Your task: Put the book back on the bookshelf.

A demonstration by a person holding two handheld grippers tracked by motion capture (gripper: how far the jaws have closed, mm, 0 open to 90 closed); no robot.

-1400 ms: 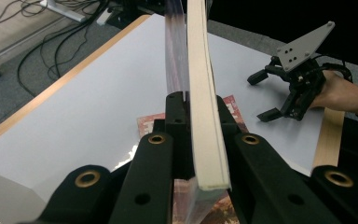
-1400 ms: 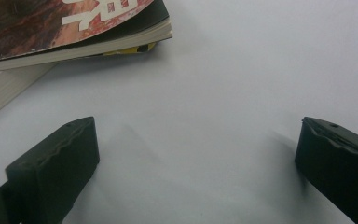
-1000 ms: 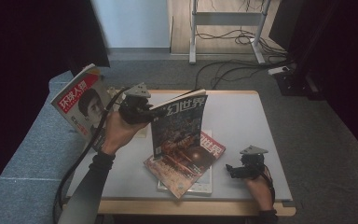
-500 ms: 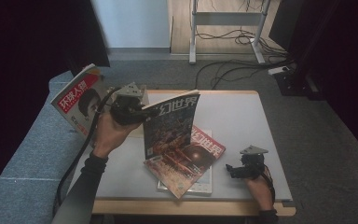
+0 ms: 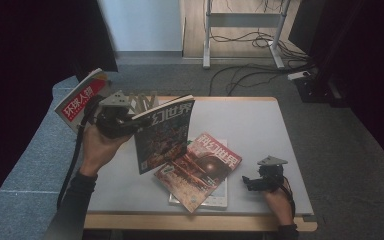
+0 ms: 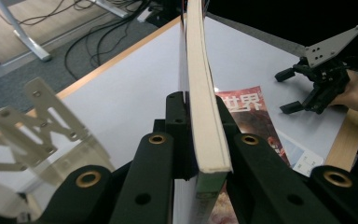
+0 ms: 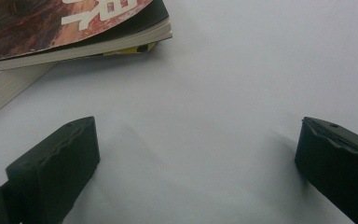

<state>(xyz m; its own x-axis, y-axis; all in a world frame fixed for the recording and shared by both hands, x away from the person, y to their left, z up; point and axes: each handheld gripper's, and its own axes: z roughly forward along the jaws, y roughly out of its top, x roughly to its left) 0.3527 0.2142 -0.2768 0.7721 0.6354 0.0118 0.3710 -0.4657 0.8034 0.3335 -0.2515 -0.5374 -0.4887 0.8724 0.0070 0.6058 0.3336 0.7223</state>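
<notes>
nearest you, your right gripper (image 5: 252, 181) rests low on the grey table (image 5: 260, 125) by its near right corner, jaws spread wide with bare tabletop between them. in the right gripper view the red-covered magazine (image 7: 65, 25) lies just beyond the jaws, not touching them, on top of a pale book (image 7: 2, 100). in the high view that red-covered magazine (image 5: 200, 169) lies flat and skewed near the table's front edge, with the pale book (image 5: 219, 199) peeking out beneath it.

farther in, your left gripper (image 5: 130, 124) is clamped on the spine edge of a dark-covered magazine (image 5: 162, 134), holding it upright and slightly tilted above the table's left half, its lower corner just over the red-covered one. in the left gripper view the dark-covered magazine (image 6: 205, 107) stands edge-on, pinched between the two black jaws.

beyond your left hand (image 5: 97, 150), a white cut-out rack (image 5: 142, 101) sits at the table's far left edge, and a red-and-white magazine (image 5: 80, 97) leans off the table to the left.
</notes>
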